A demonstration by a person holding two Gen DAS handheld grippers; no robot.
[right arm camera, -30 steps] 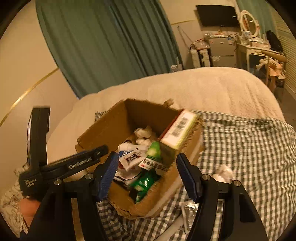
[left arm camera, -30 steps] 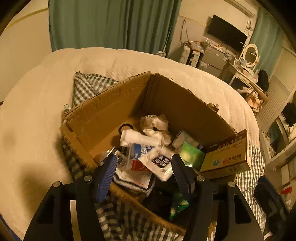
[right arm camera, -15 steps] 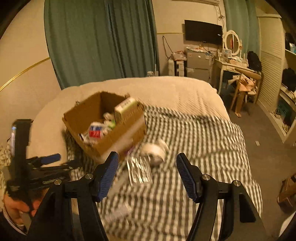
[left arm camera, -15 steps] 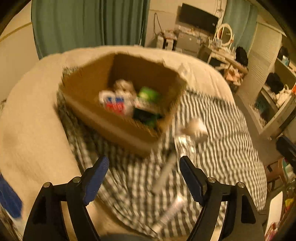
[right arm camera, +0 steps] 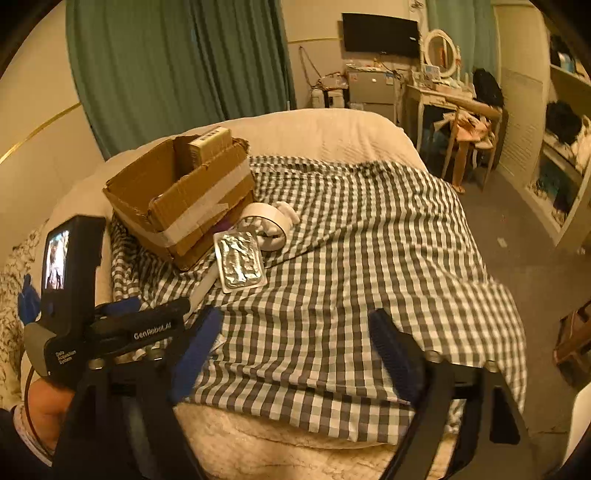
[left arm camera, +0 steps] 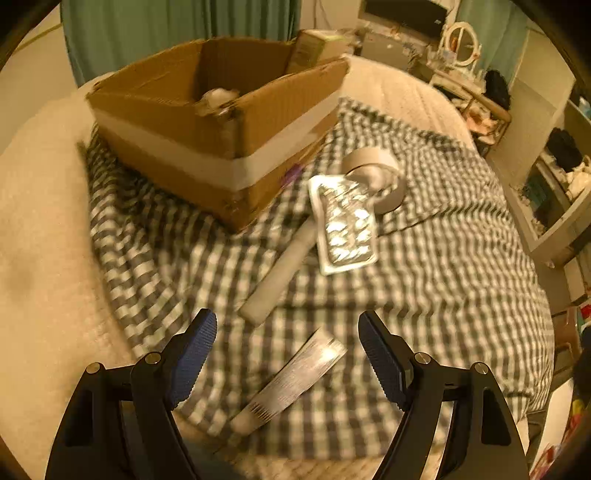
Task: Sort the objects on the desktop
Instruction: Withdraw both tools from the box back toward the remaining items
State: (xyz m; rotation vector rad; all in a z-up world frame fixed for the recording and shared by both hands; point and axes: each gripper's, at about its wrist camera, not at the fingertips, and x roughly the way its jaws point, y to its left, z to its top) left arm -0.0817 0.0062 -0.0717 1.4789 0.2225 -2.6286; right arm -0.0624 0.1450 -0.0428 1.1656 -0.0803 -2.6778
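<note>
A taped cardboard box (left arm camera: 221,122) (right arm camera: 184,206) stands on a checked cloth (left arm camera: 443,258) (right arm camera: 369,258), with a small carton (right arm camera: 208,142) sticking out of it. Beside the box lie a tape roll (left arm camera: 376,177) (right arm camera: 266,221), a silver blister pack (left arm camera: 343,229) (right arm camera: 240,260), a white tube (left arm camera: 280,273) and, nearest, a silvery flat tube (left arm camera: 295,376). My left gripper (left arm camera: 286,354) hangs open just above the silvery tube. My right gripper (right arm camera: 291,350) is open over bare cloth, with the left tool's body (right arm camera: 110,332) at its lower left.
The cloth covers a cream bed (right arm camera: 314,129). Green curtains (right arm camera: 177,66) hang behind. A desk with a mirror (right arm camera: 439,92), a chair (right arm camera: 469,129), a wall screen (right arm camera: 380,35) and shelves (right arm camera: 561,147) fill the right side. A hand (right arm camera: 40,410) holds the left tool.
Both grippers have pulled back from above the box toward the bed's near edge. The left one has dropped low over the loose items on the cloth. Both stay open.
</note>
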